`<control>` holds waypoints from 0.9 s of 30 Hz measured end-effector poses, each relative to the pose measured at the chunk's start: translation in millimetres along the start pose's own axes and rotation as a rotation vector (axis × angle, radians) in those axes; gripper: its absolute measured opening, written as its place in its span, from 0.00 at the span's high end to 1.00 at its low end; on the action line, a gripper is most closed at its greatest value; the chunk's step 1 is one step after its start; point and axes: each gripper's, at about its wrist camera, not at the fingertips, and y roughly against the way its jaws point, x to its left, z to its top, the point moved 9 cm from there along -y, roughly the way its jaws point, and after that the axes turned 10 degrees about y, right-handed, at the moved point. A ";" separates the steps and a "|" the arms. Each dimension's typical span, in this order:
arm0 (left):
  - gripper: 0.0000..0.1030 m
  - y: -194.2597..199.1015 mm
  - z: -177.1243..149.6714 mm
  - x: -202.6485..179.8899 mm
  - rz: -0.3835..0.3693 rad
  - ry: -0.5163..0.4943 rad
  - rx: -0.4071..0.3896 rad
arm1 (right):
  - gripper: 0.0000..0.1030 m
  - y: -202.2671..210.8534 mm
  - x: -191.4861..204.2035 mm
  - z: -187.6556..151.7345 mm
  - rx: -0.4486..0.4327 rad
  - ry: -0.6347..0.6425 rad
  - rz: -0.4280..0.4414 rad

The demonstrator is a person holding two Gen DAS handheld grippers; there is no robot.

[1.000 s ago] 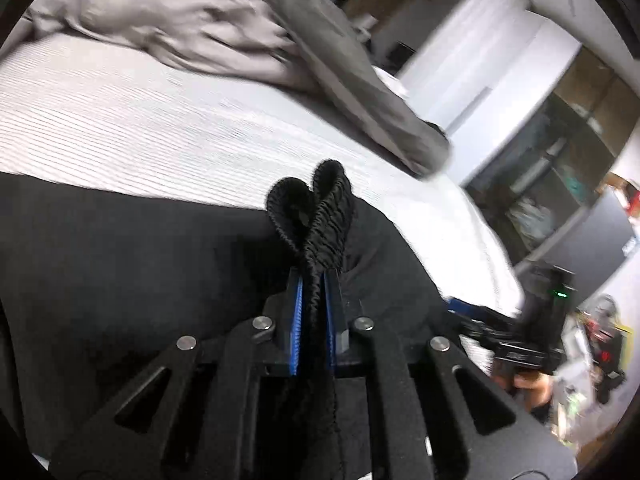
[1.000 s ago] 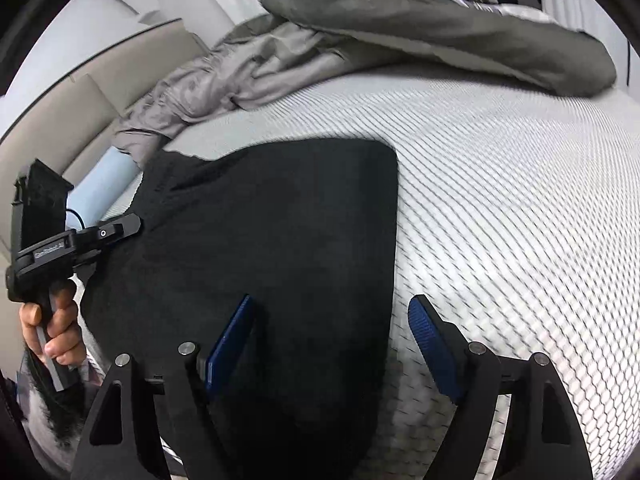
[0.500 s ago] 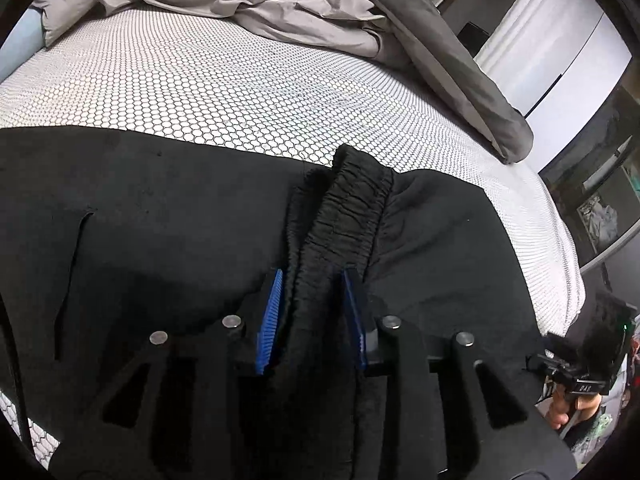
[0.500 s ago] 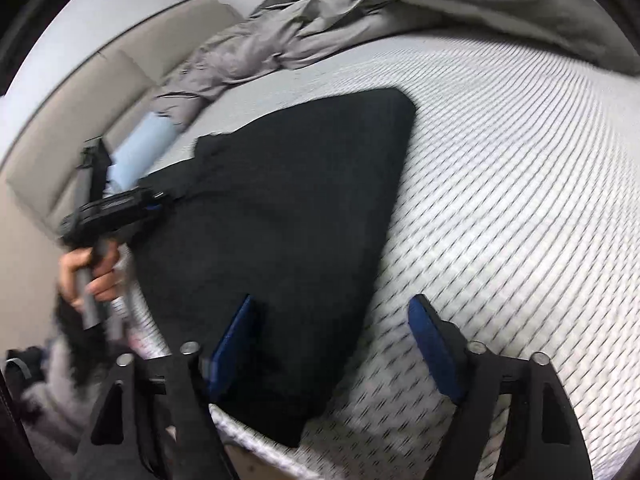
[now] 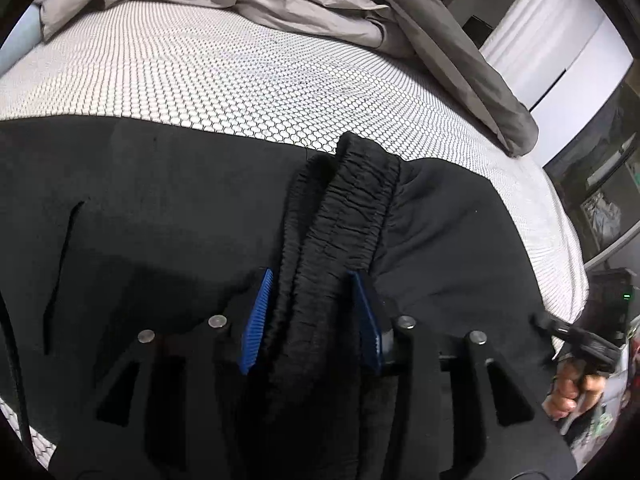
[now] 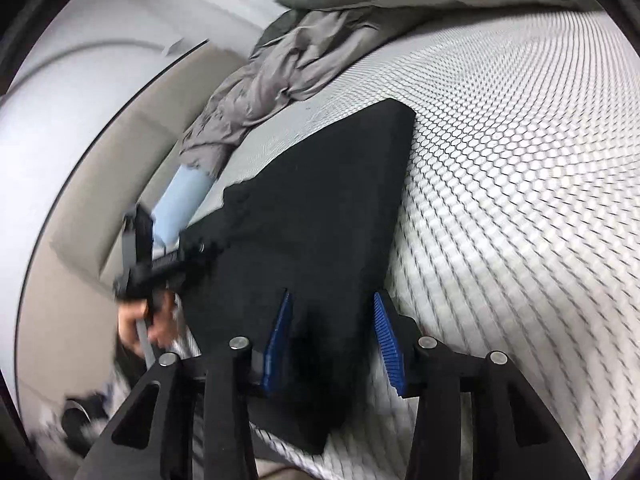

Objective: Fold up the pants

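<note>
The black pants (image 6: 320, 216) lie flat along the mattress (image 6: 520, 160) edge. The left gripper (image 5: 316, 312) straddles the bunched waistband (image 5: 352, 208), fingers parted, not pinching. The right gripper (image 6: 332, 340) straddles the pants' near edge, fingers spread.

The black pants (image 5: 160, 220) ran off the left wrist frame's left edge; motion blurred the left hand (image 6: 136, 320) at lower left.

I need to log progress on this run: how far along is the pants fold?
Partly done: the black pants lie flat, doubled, on the mattress. In hand: the left gripper is open around the bunched waistband; the right gripper straddles the other end. Left: further folds.
</note>
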 end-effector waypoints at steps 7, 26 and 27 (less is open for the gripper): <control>0.69 -0.4 -10.3 -7.5 -0.035 -0.055 0.047 | 0.87 14.7 -1.8 28.1 -0.053 0.065 -0.114; 0.39 -20.8 -89.5 -100.1 -0.037 -0.638 -0.003 | 0.60 -65.9 86.3 -4.0 0.079 0.434 -0.222; 0.39 -18.9 -87.1 -90.7 -0.030 -0.620 0.003 | 0.61 -68.0 85.1 -7.6 0.076 0.472 -0.245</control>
